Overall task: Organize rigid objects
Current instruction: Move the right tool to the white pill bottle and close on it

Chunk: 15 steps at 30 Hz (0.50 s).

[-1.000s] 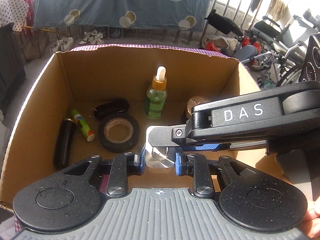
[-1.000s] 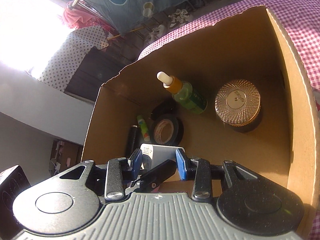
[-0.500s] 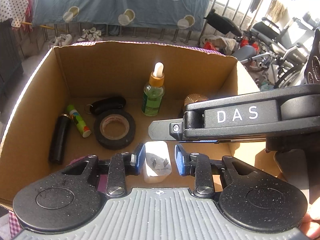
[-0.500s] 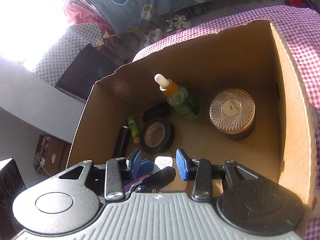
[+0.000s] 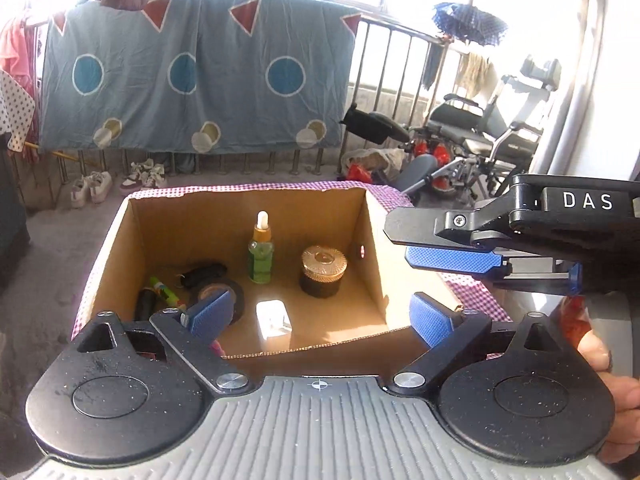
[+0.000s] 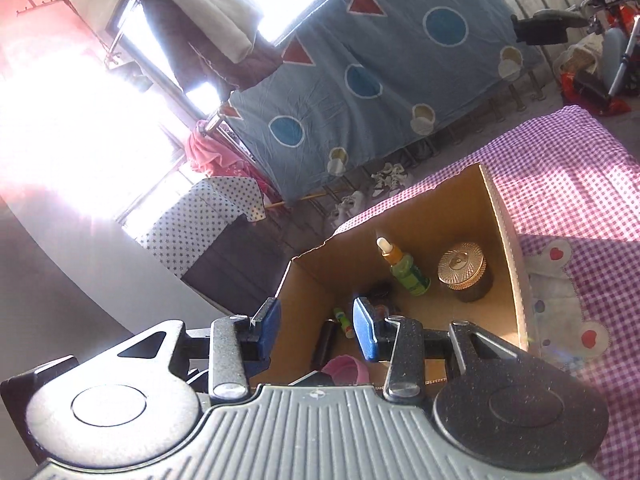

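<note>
Two claws (image 5: pixel 320 316) (image 6: pixel 316 326) empty | ribbed gold lid (image 5: pixel 324 262) | possibly plastic white block (image 5: pixel 273 318)

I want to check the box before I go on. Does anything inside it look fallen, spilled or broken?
Nothing stands out. In the box the dropper bottle stands upright with its cap on, the jar sits upright and closed, and the white plug lies flat on the floor of the box. The tape roll and the pens lie flat. No spill shows.

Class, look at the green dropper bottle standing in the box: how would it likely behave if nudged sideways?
The dropper bottle stands tall and narrow on the box floor, so it would probably tip. Its round body suggests it may then roll. It looks rigid, possibly fragile.
</note>
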Each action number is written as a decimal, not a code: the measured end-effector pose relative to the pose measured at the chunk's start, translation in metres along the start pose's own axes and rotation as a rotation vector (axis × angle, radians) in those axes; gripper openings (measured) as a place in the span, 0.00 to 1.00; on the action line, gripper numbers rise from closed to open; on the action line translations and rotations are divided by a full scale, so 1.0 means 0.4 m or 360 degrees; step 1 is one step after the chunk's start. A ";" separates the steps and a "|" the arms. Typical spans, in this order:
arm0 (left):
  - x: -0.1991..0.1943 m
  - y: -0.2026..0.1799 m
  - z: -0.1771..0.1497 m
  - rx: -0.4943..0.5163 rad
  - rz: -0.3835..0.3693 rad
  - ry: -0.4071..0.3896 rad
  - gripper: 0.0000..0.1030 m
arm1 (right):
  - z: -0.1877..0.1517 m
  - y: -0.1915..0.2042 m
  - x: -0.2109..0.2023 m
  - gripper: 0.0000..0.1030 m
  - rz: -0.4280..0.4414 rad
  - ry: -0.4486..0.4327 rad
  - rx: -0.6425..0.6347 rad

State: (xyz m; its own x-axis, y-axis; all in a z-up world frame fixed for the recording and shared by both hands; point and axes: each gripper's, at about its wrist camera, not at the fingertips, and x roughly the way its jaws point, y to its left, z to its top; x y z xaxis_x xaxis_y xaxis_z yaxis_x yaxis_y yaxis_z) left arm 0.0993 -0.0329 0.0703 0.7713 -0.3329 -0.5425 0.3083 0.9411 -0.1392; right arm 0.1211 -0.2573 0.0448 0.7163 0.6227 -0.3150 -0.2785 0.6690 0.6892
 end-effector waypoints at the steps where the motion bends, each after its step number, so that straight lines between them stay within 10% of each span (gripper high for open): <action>1: -0.016 0.003 -0.010 0.0011 0.0001 -0.0011 0.95 | -0.018 0.000 -0.015 0.42 0.0013 -0.0005 0.0022; 15: -0.122 0.063 -0.105 -0.0014 0.0112 -0.0049 0.97 | -0.141 0.019 -0.004 0.42 0.0023 0.0143 0.0138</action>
State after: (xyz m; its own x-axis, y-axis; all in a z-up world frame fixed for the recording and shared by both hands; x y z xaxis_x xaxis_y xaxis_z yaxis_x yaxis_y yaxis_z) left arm 0.0461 0.0096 0.0585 0.8076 -0.2677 -0.5255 0.2480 0.9626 -0.1092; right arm 0.0819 -0.2304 0.0138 0.6515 0.6682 -0.3591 -0.2293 0.6247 0.7465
